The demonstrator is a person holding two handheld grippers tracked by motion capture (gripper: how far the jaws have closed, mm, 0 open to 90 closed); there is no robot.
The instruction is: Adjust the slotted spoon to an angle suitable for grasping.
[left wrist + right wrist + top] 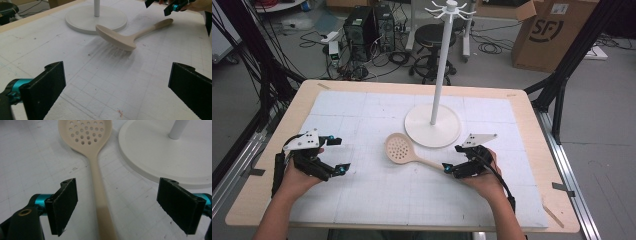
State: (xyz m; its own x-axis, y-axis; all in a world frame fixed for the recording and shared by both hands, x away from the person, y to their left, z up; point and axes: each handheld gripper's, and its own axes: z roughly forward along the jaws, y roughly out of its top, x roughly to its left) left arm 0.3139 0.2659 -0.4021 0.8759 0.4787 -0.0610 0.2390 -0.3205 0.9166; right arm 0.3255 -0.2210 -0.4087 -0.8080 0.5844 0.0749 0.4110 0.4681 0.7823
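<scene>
A beige slotted spoon [401, 148] lies flat on the white gridded mat, bowl to the left and handle running right and toward me. My right gripper [453, 158] is at the handle's end. In the right gripper view [125, 205] its jaws stand wide on either side of the handle [98, 182], and neither pad touches it. My left gripper [341, 155] is open over the mat at the left, well apart from the spoon [117, 38]; nothing is between its jaws [115, 87]. The right gripper [172, 6] also shows far off in the left gripper view.
A white stand with a round base [432, 125] and a tall pole topped by hooks [451, 10] rises just behind the spoon; the bowl lies next to the base [155, 152]. The mat [377, 195] covers a wooden table [302, 100]. A stool, computers and a cardboard box [552, 30] are beyond it.
</scene>
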